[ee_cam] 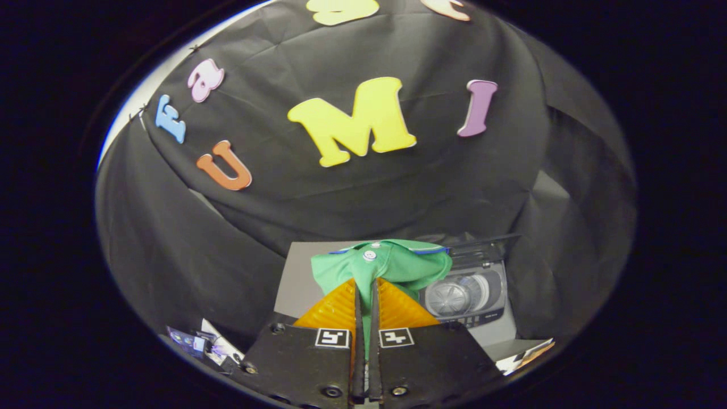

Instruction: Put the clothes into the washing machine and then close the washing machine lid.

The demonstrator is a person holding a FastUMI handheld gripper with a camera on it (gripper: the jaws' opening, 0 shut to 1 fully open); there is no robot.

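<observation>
We see our gripper with its two fingers drawn almost together, both pressing on a fold of the green garment, so the tongs are narrow and holding cloth. The garment is a bright green knit piece, bunched into a rounded heap above the fingertips, with a thin blue trim along its upper edge and a small pale round button near the top of the heap. A strip of the same green runs down in the narrow gap between the fingers. The garment hangs off the fingers, raised above the grey table, whose near left corner shows beside the fingers.

Just beyond the garment and to its right stands the small washing machine on the table, with its lid raised at the back and the round drum open to view. The garment covers the machine's left side, so we cannot tell where that edge of it lies. How much cloth hangs below the fingers is hidden by the gripper's body. Some printed papers lie low at the table's left, too blurred to make out, and another sheet is cut off on the right.
</observation>
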